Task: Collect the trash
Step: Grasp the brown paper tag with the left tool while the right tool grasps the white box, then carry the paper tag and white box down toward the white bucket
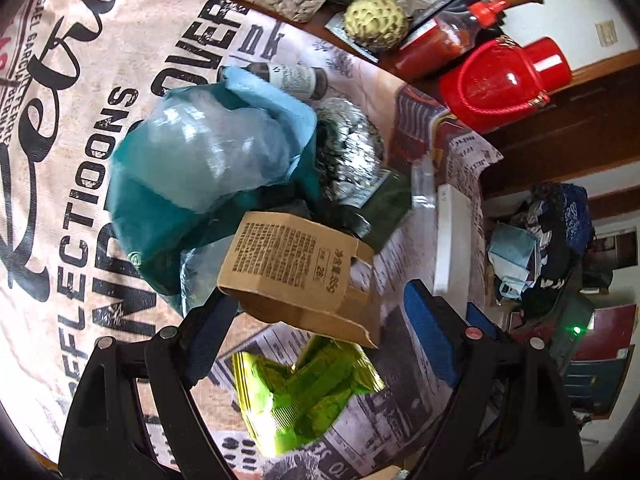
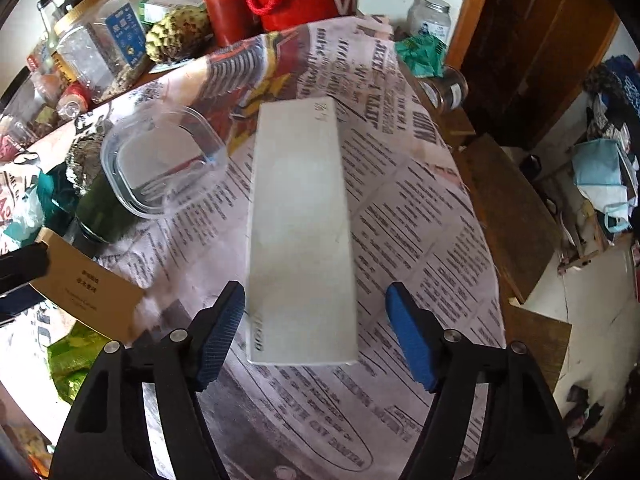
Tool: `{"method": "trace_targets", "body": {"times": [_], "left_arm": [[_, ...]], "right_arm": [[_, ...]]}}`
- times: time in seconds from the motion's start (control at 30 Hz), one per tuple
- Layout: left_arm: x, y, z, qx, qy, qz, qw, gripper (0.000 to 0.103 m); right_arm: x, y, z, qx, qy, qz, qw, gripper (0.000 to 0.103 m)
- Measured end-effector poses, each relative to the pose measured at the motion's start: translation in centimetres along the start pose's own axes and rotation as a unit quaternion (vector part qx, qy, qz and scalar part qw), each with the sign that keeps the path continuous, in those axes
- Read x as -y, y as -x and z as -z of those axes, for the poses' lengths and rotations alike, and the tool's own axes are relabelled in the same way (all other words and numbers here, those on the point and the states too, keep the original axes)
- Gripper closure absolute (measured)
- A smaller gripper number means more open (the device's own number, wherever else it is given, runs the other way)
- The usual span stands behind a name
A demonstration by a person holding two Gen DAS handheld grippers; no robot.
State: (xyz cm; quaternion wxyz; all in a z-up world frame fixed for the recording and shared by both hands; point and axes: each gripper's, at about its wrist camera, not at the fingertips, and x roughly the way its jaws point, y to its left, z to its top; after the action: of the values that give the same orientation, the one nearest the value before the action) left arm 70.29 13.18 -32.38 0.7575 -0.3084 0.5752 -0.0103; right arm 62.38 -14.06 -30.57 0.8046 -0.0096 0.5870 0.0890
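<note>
In the left wrist view my left gripper [image 1: 320,312] is open, its fingers on either side of a brown cardboard box [image 1: 296,268] lying on the newspaper-print tablecloth. A green foil wrapper [image 1: 304,392] lies just below the box. A teal plastic bag with clear plastic [image 1: 200,160] and crumpled foil [image 1: 352,148] lie beyond. In the right wrist view my right gripper [image 2: 316,328] is open, its fingers straddling the near end of a long white box [image 2: 300,216]. The cardboard box [image 2: 88,292] and the left gripper's finger show at the left edge.
A clear plastic tub [image 2: 160,160] rests on a dark green jar [image 2: 100,216]. Sauce bottle [image 1: 444,40], red flask [image 1: 504,80], a custard apple [image 1: 376,22] and jars crowd the far edge. The table edge drops off at the right [image 2: 500,216], with a cluttered floor beyond.
</note>
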Motion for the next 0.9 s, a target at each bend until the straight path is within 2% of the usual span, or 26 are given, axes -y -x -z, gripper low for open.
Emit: {"method": "trace_targets", "body": {"times": [0.13, 0.2, 0.23, 0.3, 0.33, 0.5, 0.53, 0.67, 0.9], "left_arm": [[0.2, -0.5, -0.4, 0.002, -0.001, 0.004, 1.0, 0.025], [0.4, -0.7, -0.6, 0.004, -0.008, -0.005, 1.0, 0.034], [0.5, -0.8, -0.6, 0.004, -0.013, -0.008, 0.9999, 0.044], [1.0, -0.7, -0.6, 0.005, -0.035, -0.023, 0.9991, 0.047], [1.3, -0.3, -0.5, 0.017, -0.048, -0.033, 0.9981, 0.052], [2.5, 1.2, -0.2, 0.037, -0.09, -0.037, 0.9946, 0.074], [2.7, 1.5, -0.1, 0.041, -0.095, -0.037, 0.994, 0.083], [3.7, 3.2, 0.2, 0.063, -0.098, -0.035, 0.9926, 0.089], [5.7, 6.9, 1.3, 0.112, -0.095, -0.042, 0.9882, 0.091]], "right_arm": [[-1.8, -0.6, -0.7, 0.009, 0.009, 0.01, 1.0, 0.039], [-2.5, -0.7, -0.8, 0.018, 0.024, 0.021, 0.999, 0.052], [-3.1, -0.8, -0.8, 0.023, 0.032, 0.018, 0.999, 0.054], [-3.4, -1.0, -0.9, 0.024, 0.037, 0.015, 0.999, 0.054], [-3.5, -1.1, -1.0, 0.024, 0.035, 0.012, 0.999, 0.054], [-2.8, 0.0, -0.7, 0.03, 0.019, -0.005, 0.999, 0.055], [-2.7, 0.5, -0.7, 0.035, 0.017, -0.007, 0.999, 0.055], [-2.3, 2.6, -1.1, 0.053, 0.016, -0.017, 0.998, 0.055], [-1.6, 7.2, -1.2, 0.099, 0.025, -0.037, 0.994, 0.055]]}}
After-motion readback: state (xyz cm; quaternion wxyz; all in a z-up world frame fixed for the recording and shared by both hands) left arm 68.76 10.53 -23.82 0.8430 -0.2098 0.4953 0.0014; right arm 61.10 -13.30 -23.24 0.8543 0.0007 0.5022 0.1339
